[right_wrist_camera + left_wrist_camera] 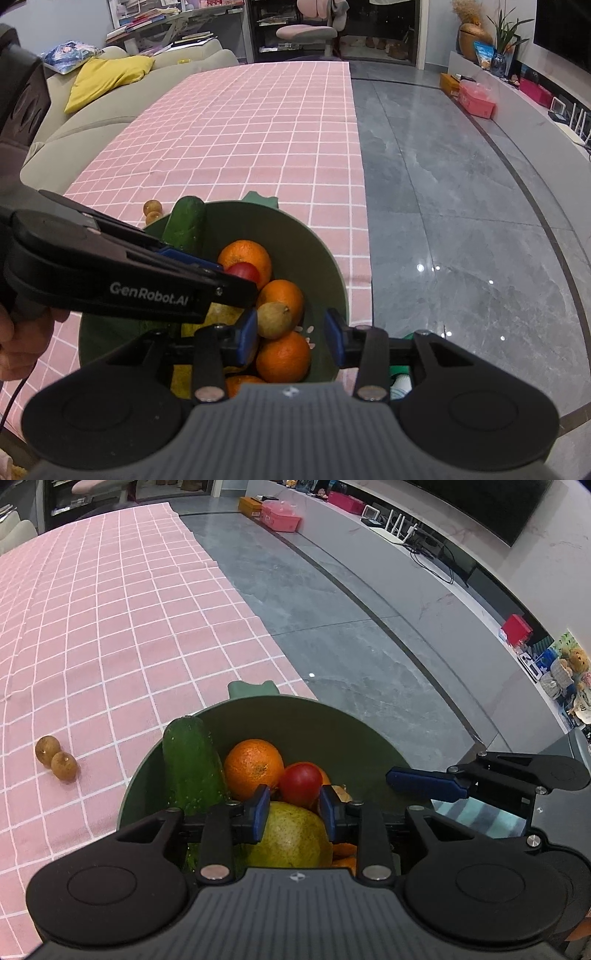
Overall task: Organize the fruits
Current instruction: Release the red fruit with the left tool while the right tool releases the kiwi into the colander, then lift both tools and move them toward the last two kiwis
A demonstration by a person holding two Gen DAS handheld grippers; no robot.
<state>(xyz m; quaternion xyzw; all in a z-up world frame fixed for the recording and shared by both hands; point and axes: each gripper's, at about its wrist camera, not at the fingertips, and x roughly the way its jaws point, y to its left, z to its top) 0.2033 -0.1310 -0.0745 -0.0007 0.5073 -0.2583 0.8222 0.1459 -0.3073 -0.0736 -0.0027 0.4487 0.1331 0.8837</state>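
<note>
The left hand-held gripper (294, 810) hangs narrow-gapped and empty over the yellow-green pear (291, 836) in the green bowl (369, 734). The right hand-held gripper (291, 334) is wider, also empty, above an orange (283, 356). To lift the pear cleanly, I would widen first, then straddle it. The cucumber (192, 762) at 10 o'clock and the tomato (300, 783) at 12 crowd it. 2 longans (56, 757) lie on the tabletop (110, 627) at 9 o'clock.

My table wears a pink checked cloth (110, 627) — on it sit a green bowl (295, 716) near its edge and, at nine o'clock from it, two small brown fruits (56, 757), touching.
</note>
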